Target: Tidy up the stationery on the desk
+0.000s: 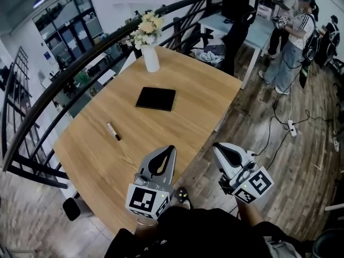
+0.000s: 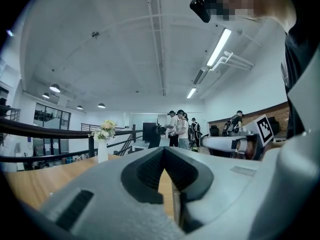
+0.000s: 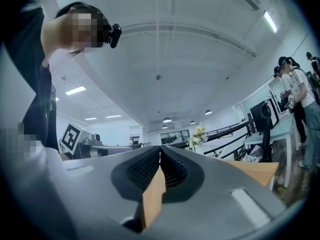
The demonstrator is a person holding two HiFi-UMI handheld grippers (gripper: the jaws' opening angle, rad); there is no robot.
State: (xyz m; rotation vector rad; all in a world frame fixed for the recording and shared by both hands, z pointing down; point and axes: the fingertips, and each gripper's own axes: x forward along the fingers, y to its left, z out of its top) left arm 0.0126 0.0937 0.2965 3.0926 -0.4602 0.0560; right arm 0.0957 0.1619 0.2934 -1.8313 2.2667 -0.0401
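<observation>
Desk edges: your desk [image 1: 193,90] sits corner-on to you. Its left long side runs along the black railing [image 1: 64,74], and its right side faces open wood floor.
Left gripper: your left gripper [image 1: 171,149] hangs over the desk's near corner, jaws clenched together with nothing between them.
Right gripper: your right gripper [image 1: 216,147] is off the desk's right edge, over the floor, jaws pressed closed and empty.
Stationery: the black notebook [image 1: 156,98] lies flat mid-desk. The pen [image 1: 114,131] lies nearer you on the railing side, well apart from the notebook.
Vase: the white vase [image 1: 151,58] of flowers stands upright near the far corner.
Room to move: bare wood lies between your left gripper and the pen.
Floor at right: cables and a power strip [image 1: 292,128] lie further right, and people [image 1: 293,42] stand by a second table beyond.
Head view only: notebook, pen and floor cables.
Left gripper view: it looks level across the desk top past the closed left gripper [image 2: 164,149] to the vase [image 2: 102,150], with the right marker cube [image 2: 265,128] at the side.
Right gripper view: past the closed right gripper [image 3: 160,148] it shows the flowers [image 3: 200,134], the desk edge and the left marker cube [image 3: 70,134].
</observation>
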